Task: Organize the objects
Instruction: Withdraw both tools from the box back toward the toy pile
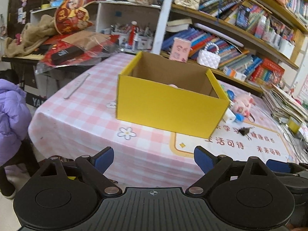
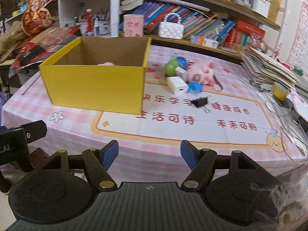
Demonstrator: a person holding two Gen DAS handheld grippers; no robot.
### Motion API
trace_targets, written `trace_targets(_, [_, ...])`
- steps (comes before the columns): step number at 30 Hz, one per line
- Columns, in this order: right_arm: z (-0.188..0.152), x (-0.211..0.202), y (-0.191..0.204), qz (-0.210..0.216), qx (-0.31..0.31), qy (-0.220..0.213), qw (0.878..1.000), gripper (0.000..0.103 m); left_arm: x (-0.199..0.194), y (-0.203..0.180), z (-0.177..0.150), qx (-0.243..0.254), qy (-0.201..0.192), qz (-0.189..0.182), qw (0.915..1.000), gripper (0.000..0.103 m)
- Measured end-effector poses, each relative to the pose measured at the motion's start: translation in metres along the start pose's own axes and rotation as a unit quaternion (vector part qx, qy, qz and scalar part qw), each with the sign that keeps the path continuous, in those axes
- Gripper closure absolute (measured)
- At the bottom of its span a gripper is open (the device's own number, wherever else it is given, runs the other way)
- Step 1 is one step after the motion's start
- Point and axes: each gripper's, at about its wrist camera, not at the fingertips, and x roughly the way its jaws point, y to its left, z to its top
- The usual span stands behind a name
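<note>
An open yellow cardboard box [image 1: 169, 107] [image 2: 94, 88] stands on the pink checked tablecloth, with something pink just showing inside it [image 2: 106, 64]. To its right lie a pink plush pig [image 2: 202, 73] [image 1: 243, 104], a white charger [image 2: 177, 84], a blue object [image 2: 195, 87], a green ball [image 2: 170, 69] and a black binder clip [image 2: 200, 102] [image 1: 243, 130]. My left gripper [image 1: 154, 160] is open and empty, near the table's front edge in front of the box. My right gripper [image 2: 149, 155] is open and empty, in front of the loose objects.
A ruler [image 1: 77, 85] lies left of the box. A stack of papers [image 2: 269, 67] and yellow tape [image 2: 280, 92] sit at the table's right. Bookshelves with a white pearl-handled bag [image 2: 171, 29] stand behind. A cluttered side table [image 1: 57, 52] is far left.
</note>
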Motion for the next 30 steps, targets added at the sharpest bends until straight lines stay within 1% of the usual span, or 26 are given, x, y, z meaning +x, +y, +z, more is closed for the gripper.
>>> trace_targets(2, [-0.001,0.002,-0.006,-0.012,0.008,0.004,1.000,0.028,0.004,-0.006,0.001,0.008,0.005,-0.007,0.9999,0.011])
trace_targets(5, [0.000,0.004,-0.016,-0.027,0.017,0.008,0.999,0.026,0.009,-0.015,0.002,0.018,0.009,-0.016,0.9997,0.010])
trace_targets(15, [0.001,0.011,-0.049,-0.062,0.045,0.016,0.997,0.024,0.028,-0.050,0.006,0.045,0.028,-0.046,0.9975,0.010])
trace_targets(24, [0.001,0.020,-0.081,-0.083,0.070,0.024,0.994,0.024,0.044,-0.082,0.007,0.069,0.044,-0.065,0.9946,0.010])
trace_targets(30, [0.001,0.031,-0.102,-0.085,0.084,0.035,0.992,0.024,0.058,-0.104,0.007,0.082,0.058,-0.067,0.9926,0.010])
